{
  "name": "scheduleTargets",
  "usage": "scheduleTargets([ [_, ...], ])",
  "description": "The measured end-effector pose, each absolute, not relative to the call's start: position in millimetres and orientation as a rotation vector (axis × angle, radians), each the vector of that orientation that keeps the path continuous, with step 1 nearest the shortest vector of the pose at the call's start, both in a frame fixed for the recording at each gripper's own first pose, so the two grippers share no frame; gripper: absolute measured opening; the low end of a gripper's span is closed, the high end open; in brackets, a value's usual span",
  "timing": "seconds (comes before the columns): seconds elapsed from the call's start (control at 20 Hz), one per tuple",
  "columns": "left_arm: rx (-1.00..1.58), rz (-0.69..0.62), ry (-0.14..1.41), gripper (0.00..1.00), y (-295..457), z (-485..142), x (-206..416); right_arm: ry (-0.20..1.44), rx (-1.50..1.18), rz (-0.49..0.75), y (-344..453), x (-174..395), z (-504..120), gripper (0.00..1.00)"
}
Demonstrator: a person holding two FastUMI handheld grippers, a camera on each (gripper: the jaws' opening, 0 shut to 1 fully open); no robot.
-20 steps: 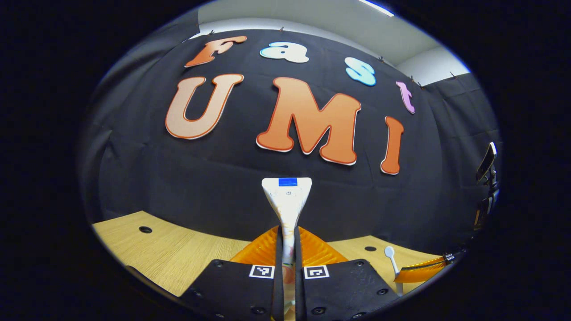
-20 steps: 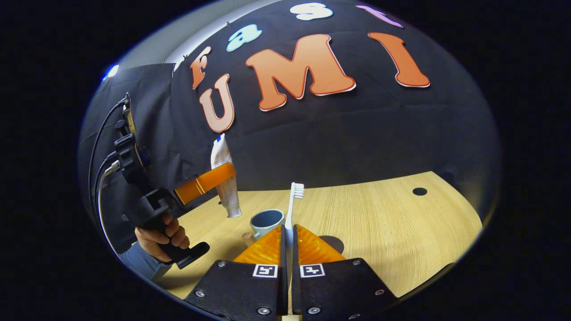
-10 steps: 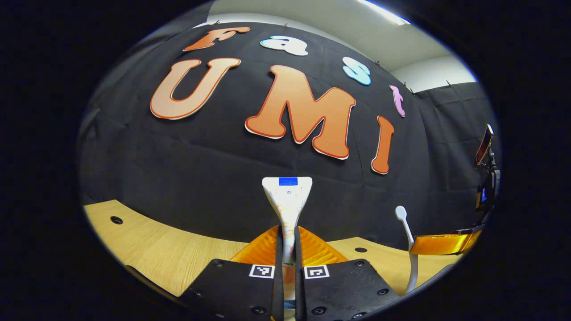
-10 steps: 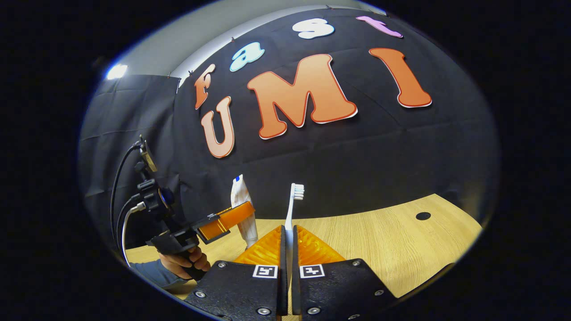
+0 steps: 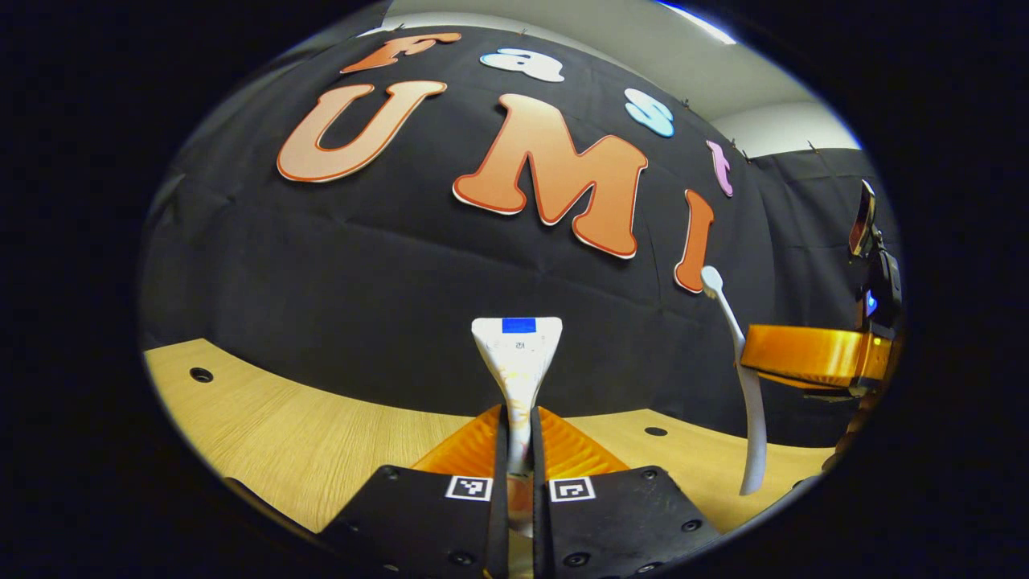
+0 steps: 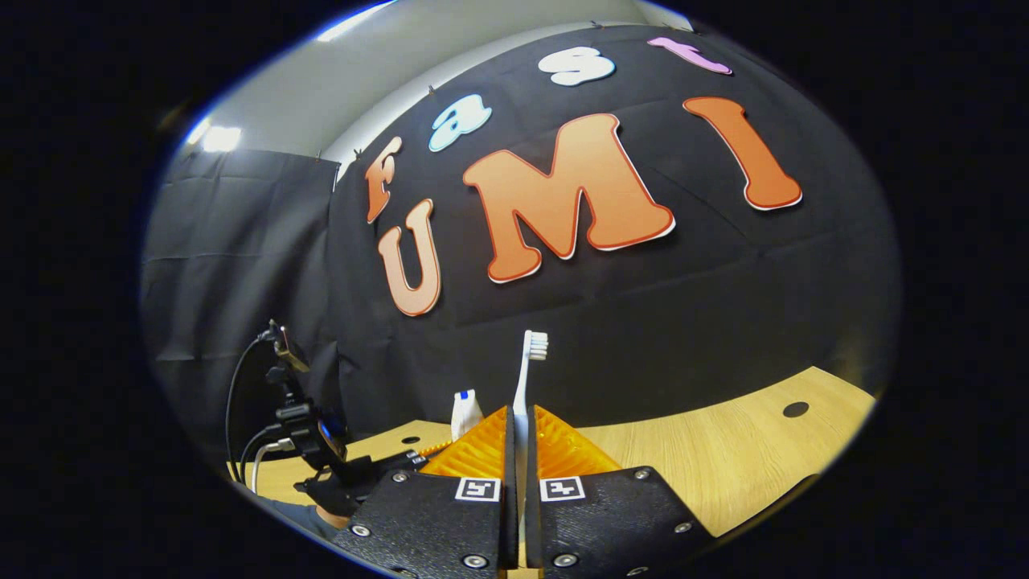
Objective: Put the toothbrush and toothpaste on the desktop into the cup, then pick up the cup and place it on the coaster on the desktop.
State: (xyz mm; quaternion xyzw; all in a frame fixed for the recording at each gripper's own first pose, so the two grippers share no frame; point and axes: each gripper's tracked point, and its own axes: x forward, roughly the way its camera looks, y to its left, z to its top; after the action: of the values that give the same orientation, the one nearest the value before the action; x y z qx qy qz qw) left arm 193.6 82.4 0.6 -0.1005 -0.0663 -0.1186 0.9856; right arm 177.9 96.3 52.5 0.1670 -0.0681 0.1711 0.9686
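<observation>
Toothpaste (image 5: 518, 354): soft, light; left gripper (image 5: 515, 450) clamped low on it, twelve o'clock.
Toothbrush (image 6: 526, 378): stiff, slim, probably slippery; right gripper (image 6: 518, 450) clamped on its handle.

Both views level, facing booth wall (image 5: 321, 265)

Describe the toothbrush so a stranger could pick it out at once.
Start at the wooden desktop in front of the black cloth wall, then find the right gripper raised above it. The toothbrush stands upright between its fingers, thin and white with bristles on top, unlike the wider flat-ended toothpaste tube.
</observation>
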Motion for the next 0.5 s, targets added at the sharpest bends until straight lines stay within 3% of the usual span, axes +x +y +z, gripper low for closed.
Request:
scheduleTargets([
  [0.1,-0.189,-0.276,-0.107,0.19,77,-3,188,-0.14,0.344,0.34,100,188,52,0.04],
  [0.25,-0.155,-0.28,-0.094,0.64,80,-7,176,-0.137,0.377,0.337,104,200,57,0.04],
  [0.5,-0.139,-0.249,-0.163,0.92,102,23,143,-0.167,0.4,0.346,113,210,63,0.04],
])
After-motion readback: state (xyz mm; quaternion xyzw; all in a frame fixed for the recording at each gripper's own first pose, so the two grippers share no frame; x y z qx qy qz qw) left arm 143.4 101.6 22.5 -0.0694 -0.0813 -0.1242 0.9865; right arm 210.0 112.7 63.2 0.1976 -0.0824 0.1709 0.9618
